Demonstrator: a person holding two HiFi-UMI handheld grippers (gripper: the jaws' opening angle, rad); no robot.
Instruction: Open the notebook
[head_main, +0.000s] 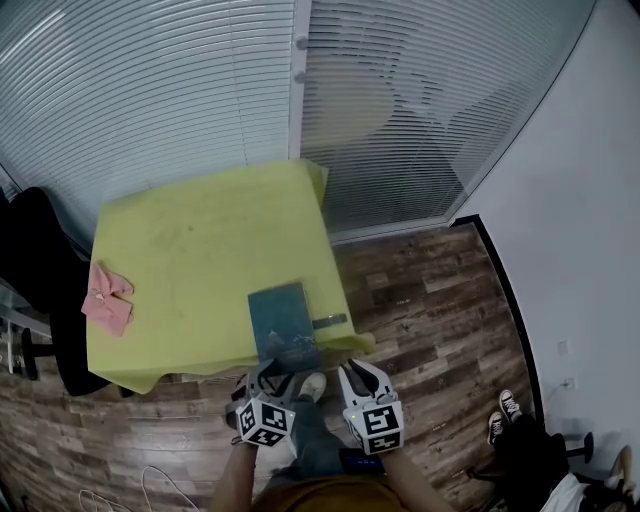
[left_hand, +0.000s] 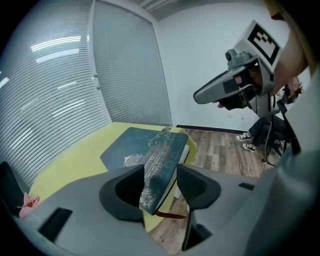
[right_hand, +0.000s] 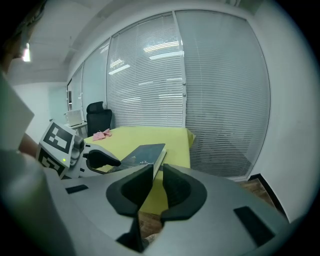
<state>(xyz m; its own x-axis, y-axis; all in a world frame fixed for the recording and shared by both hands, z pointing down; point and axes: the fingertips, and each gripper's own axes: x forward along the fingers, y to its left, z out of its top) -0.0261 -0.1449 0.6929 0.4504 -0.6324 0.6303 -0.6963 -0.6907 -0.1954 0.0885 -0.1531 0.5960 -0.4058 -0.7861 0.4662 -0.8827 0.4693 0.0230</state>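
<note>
The only thing bearing anything here is the table (head_main: 190, 240), draped in a yellow cloth. On it lie 2 things: a crumpled pink cloth (head_main: 108, 298) at the left edge of the head view, and the notebook (head_main: 283, 320) at lower center, well apart from the cloth.

The notebook lies closed and flat near the table's lower right edge, its near end reaching that edge toward me. Its cover is dark teal with a pale line drawing of buildings, and pale page edges show along its right side. A thin reddish ribbon hangs from its near end, low in the left gripper view.

My left gripper (left_hand: 161, 172) has its 2 fingers spread, and the notebook's near corner stands between them. The left finger lies against the cover, while the right finger looks slightly clear of the page edges.

My right gripper (right_hand: 158, 172) sits just right of the left one. Its fingers are drawn almost together, with only a slit between them and nothing in it. The notebook lies beyond their tips.
</note>
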